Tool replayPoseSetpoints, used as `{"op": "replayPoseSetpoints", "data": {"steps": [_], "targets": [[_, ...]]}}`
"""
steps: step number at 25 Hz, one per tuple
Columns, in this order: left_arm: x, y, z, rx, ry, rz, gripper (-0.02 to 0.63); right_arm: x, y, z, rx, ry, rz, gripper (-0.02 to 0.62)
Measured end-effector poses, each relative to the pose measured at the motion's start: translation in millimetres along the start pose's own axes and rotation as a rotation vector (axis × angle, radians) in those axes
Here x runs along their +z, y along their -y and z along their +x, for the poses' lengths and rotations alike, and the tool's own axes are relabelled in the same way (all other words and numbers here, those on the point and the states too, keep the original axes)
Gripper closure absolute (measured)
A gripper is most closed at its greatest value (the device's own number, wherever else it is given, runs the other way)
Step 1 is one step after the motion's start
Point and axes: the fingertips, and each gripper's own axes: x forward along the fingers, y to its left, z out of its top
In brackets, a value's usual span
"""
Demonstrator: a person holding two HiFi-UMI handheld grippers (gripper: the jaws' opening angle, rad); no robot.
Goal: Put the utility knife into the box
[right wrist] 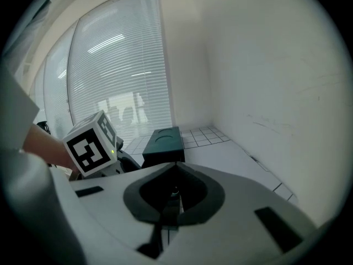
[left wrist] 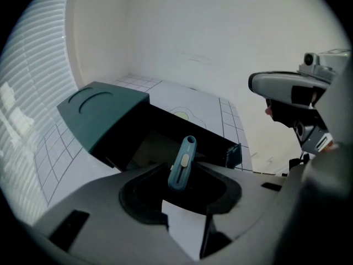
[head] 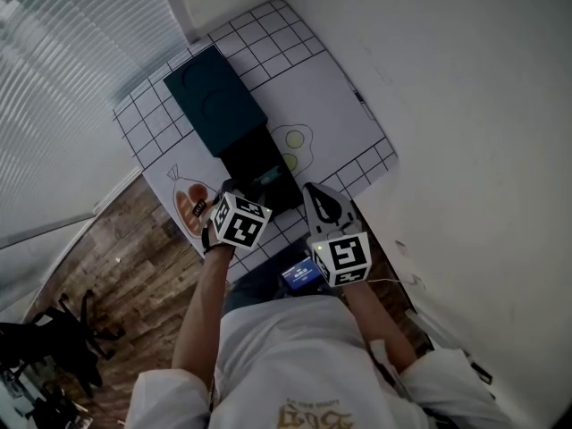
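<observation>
A blue utility knife stands upright between the jaws of my left gripper, which is shut on its lower end. Just beyond the knife lies the box, its black inside open and its dark teal lid swung back. In the head view the left gripper sits at the near edge of the box, with the lid farther off. My right gripper hovers to the right of the box. In its own view the right gripper is shut with nothing in it.
The box rests on a white mat with a checked border and printed fried eggs. A white wall runs along the right, window blinds along the left. Wooden floor and a chair lie lower left.
</observation>
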Motion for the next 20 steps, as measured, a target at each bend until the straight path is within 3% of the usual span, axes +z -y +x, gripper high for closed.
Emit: {"op": "replayPoseSetpoints", "data": {"steps": [3,6,9,13,20], "targets": [[8.4,-9.1,-16.1,0.021,0.089,-0.063,0.538,4.6,-2.3,-1.1,0.001,0.012,-0.003,0.589],[25.4,-13.8,-44.6,0.002,0.255,-0.156,0.597,8.6,-3.5,-5.3,0.001,0.02,-0.006,0.589],[42.4,-19.1,-78.6,0.0,0.427,-0.201,0.598,17.6,-5.6,-8.9,0.008,0.037,-0.007,0.589],[60.9,-29.5,-130.5,0.079,0.619,-0.194,0.598,35.6,-15.9,-10.2,0.043,0.064,-0.022,0.589],[71.9,-45.3,-203.2,0.252,0.777,-0.192,0.598,78.9,-29.3,-16.6,0.088,0.148,-0.043,0.589]]}}
